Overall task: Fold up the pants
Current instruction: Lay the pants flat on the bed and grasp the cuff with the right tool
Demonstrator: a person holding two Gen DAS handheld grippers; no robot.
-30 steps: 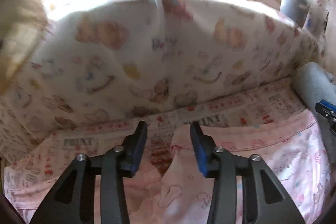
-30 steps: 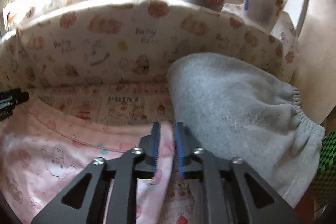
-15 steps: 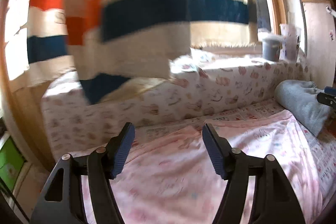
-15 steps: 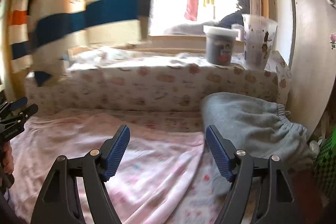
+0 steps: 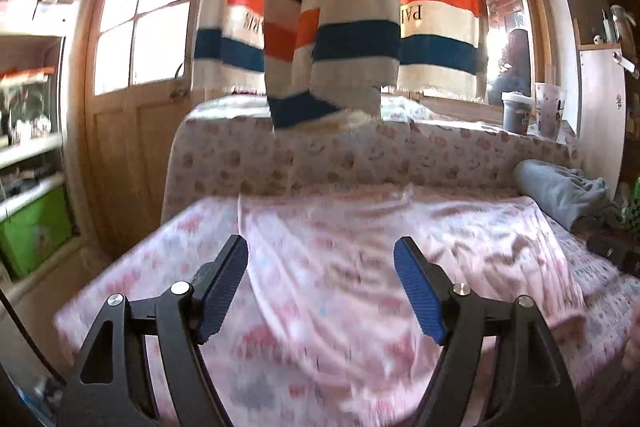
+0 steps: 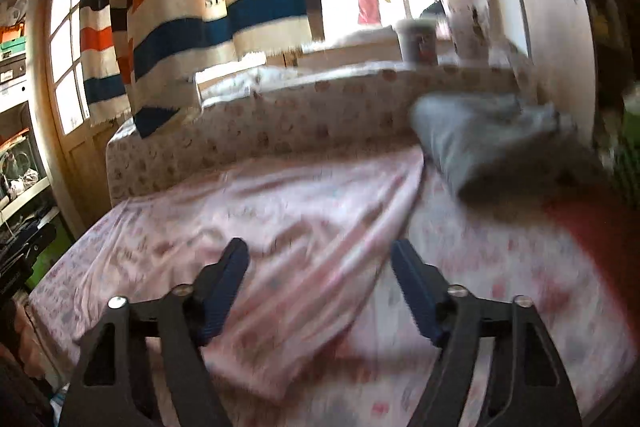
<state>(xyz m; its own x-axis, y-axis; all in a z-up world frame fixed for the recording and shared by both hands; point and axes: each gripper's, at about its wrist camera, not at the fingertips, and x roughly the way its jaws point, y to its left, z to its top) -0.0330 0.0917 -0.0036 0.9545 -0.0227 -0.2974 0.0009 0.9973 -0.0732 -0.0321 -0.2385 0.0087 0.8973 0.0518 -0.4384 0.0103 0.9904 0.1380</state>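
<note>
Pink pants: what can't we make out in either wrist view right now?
- Pink pants: left view, motion blur wipes out print and fold lines; near edge is hidden behind the open left gripper.
- Right view: pants blurred, near hem behind the open right gripper.
- Grey garment: right view, smeared, its shape unreadable.
- Cups: too small to read.

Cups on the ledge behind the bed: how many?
2: a dark lidded tub and a pale printed cup beside it, at the ledge's right end. Others may be hidden.

Sunlit wooden windows (image 5: pixel 152 15) behind a hanging striped blanket (image 5: pixel 360 11).
</note>
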